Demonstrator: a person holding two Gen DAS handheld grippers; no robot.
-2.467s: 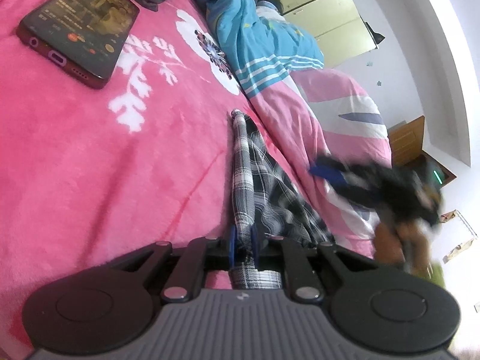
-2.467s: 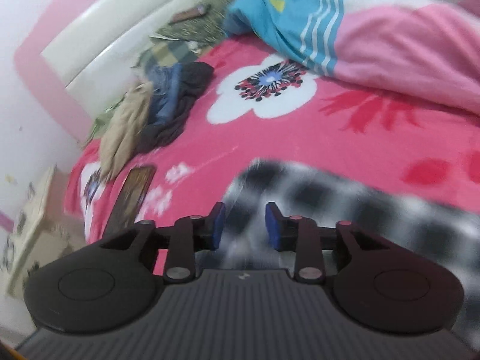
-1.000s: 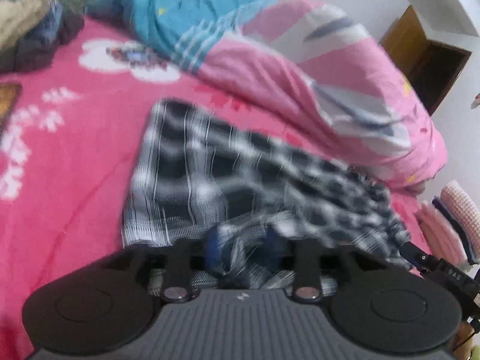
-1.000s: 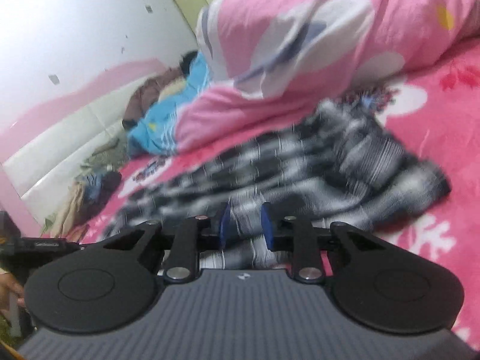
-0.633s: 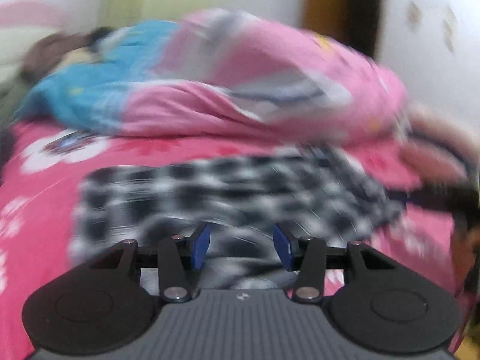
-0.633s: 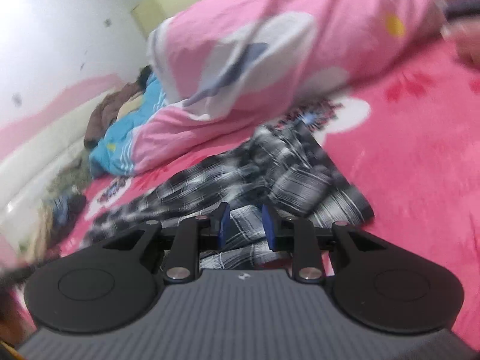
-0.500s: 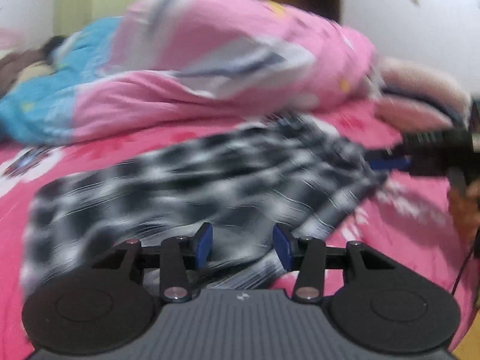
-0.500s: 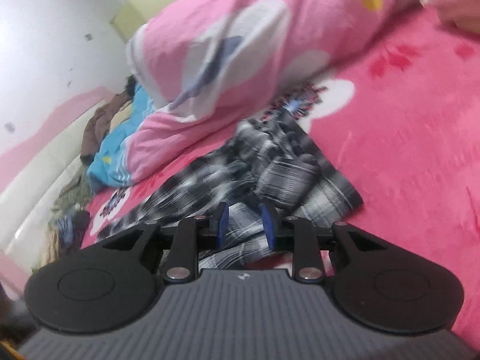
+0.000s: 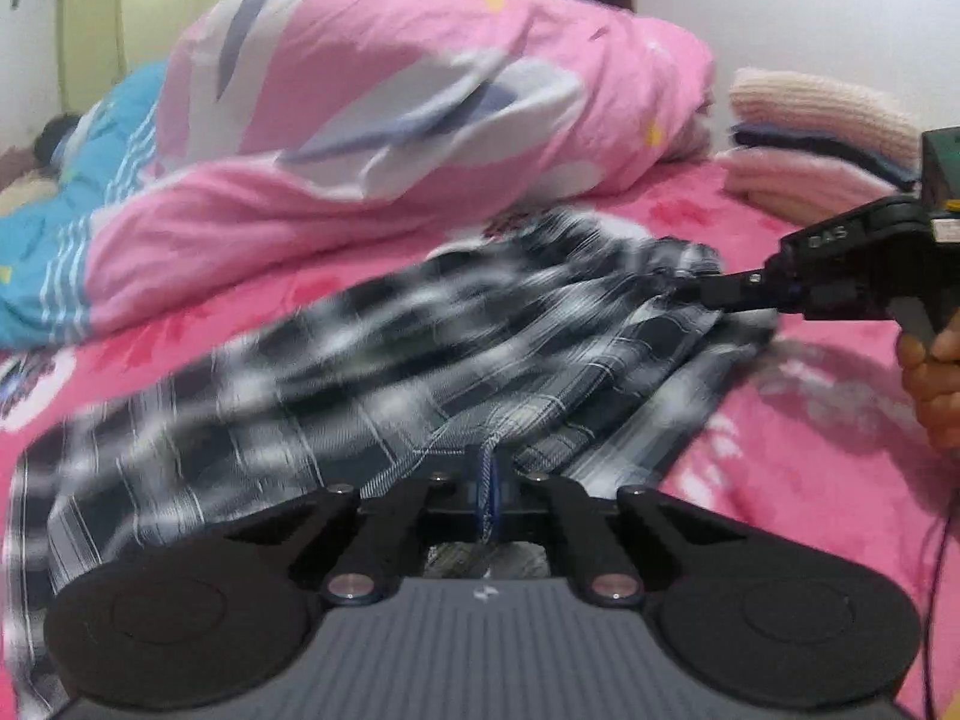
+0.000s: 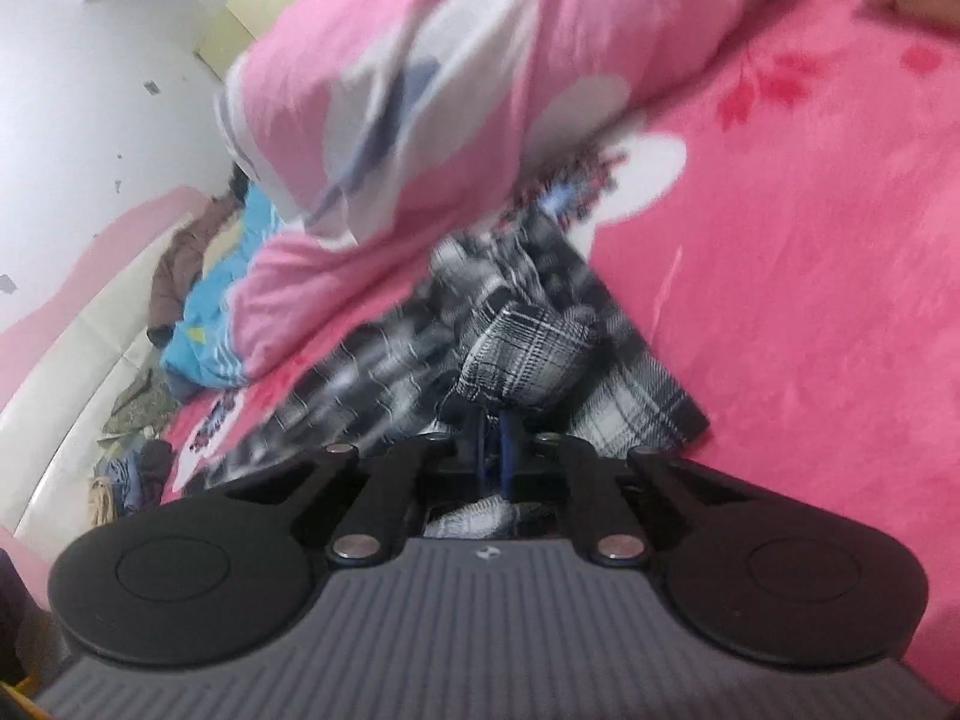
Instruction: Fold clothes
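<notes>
Though bunched, plaid shorts (image 9: 420, 354) lengthwise left-right.

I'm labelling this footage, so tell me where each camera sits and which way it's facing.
Left wrist: on the left gripper, looking along its shut fingers over the plaid garment toward the pink duvet; the right gripper and a hand show at right.
Right wrist: on the right gripper, facing the same garment and the white headboard; only its own fingers show.
Shared: garment, duvet, pink bedspread.
</notes>
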